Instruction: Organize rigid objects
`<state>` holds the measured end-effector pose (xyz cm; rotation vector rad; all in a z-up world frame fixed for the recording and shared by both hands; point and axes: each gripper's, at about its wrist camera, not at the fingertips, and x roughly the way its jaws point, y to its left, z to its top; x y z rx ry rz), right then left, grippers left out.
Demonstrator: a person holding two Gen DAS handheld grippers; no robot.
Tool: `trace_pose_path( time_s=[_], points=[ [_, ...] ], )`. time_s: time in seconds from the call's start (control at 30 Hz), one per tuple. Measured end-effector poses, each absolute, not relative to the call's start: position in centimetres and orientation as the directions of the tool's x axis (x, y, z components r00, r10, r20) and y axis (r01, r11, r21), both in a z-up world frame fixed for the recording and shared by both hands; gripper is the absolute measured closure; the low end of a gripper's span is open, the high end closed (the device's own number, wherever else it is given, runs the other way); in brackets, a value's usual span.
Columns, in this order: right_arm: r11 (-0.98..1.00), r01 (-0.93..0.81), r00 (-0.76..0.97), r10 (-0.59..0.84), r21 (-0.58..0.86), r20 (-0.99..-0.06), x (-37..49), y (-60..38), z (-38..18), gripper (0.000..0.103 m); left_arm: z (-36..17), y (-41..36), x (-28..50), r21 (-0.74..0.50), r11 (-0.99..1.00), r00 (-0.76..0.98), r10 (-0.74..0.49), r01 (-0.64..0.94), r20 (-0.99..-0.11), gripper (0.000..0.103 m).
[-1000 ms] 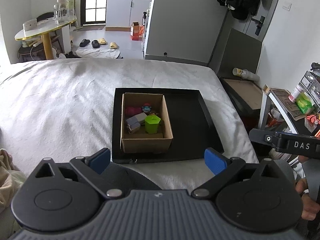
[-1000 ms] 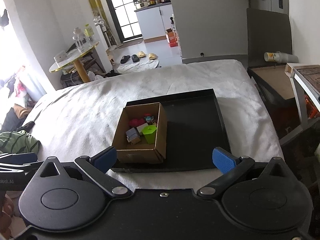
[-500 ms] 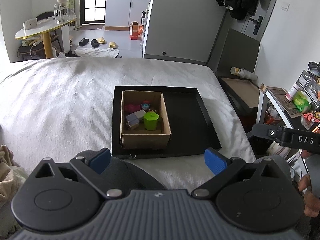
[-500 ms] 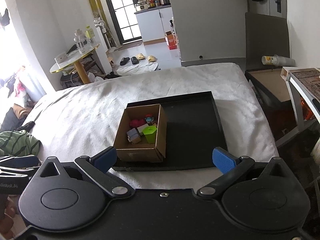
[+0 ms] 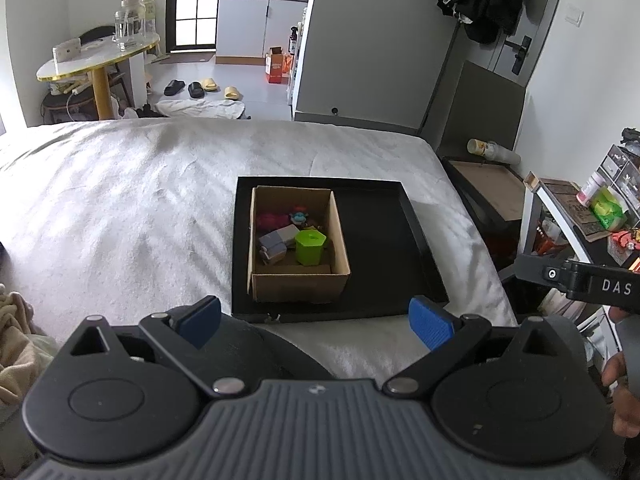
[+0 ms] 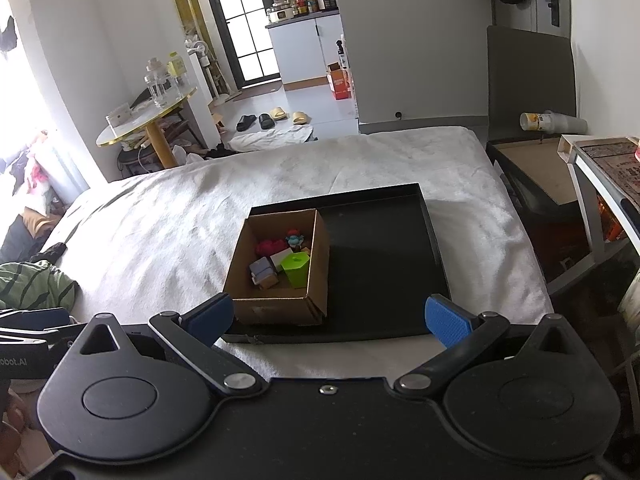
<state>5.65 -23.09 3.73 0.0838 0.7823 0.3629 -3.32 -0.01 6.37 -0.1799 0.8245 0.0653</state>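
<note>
1. Left gripper [image 5: 316, 322]: fingers spread wide, empty, held back near the bed [image 5: 120, 200] edge.
2. Right gripper [image 6: 330, 320]: fingers spread wide, empty.
3. Box [image 5: 298, 290] sits in tray [image 5: 384, 240], left half, on the bed.
4. Green block [image 5: 310, 246] and other toys lie inside the box.

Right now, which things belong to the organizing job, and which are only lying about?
Job: box, green block, grey block, pink toy, small figure, tray.

Lying about: slippers, cups, round table, striped cloth.
</note>
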Motion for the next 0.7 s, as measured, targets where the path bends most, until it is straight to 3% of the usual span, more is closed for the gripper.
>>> trace_pose_path(
  time_s=[0.7],
  points=[
    [0.937, -0.316, 0.652, 0.329, 0.149, -0.683, 5.3, -22.1, 4.0, 0.0, 6.7, -0.4, -3.2, -0.123, 0.987, 0.676, -0.019, -0.106, -0.737, 0.003]
  ],
)
